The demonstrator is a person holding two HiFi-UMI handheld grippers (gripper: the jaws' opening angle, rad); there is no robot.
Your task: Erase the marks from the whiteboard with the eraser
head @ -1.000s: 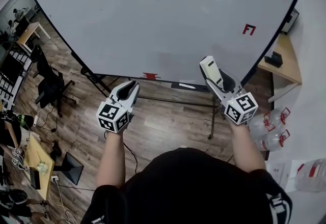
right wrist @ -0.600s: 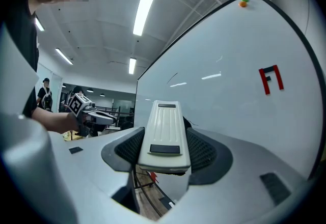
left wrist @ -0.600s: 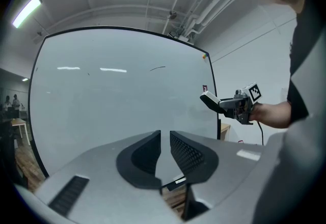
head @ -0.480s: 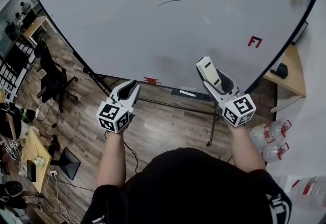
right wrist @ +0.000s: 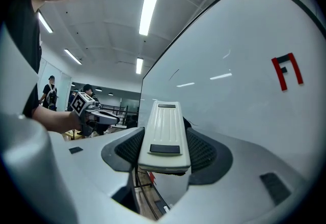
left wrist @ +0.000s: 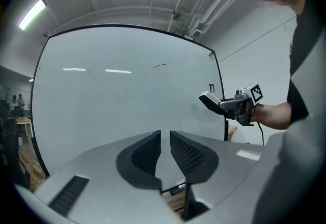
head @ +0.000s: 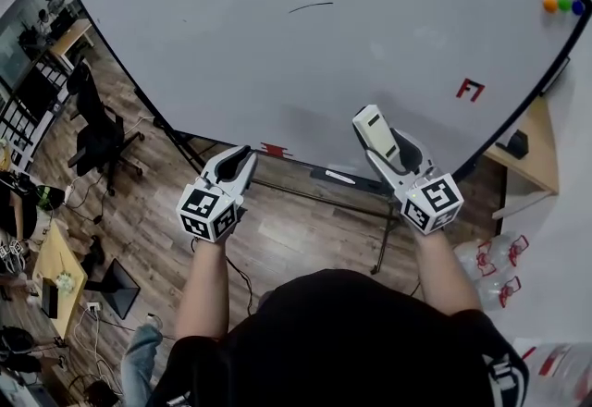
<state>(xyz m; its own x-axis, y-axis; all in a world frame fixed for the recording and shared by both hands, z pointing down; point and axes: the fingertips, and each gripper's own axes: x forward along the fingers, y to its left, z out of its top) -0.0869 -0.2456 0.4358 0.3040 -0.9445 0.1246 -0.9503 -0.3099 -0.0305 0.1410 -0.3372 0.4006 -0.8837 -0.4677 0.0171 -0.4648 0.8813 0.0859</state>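
The eraser (right wrist: 162, 129) is pinched tight in the right gripper (head: 381, 144). It pokes out toward the whiteboard (head: 277, 54) but seems not to touch it, ready to rub the red mark (head: 470, 89) and black line (head: 310, 6). The left gripper (head: 238, 165) holds nothing, its jaws almost together.

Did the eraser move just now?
Yes, a little: the eraser in the right gripper reaches higher above the bottom edge of the whiteboard than before.
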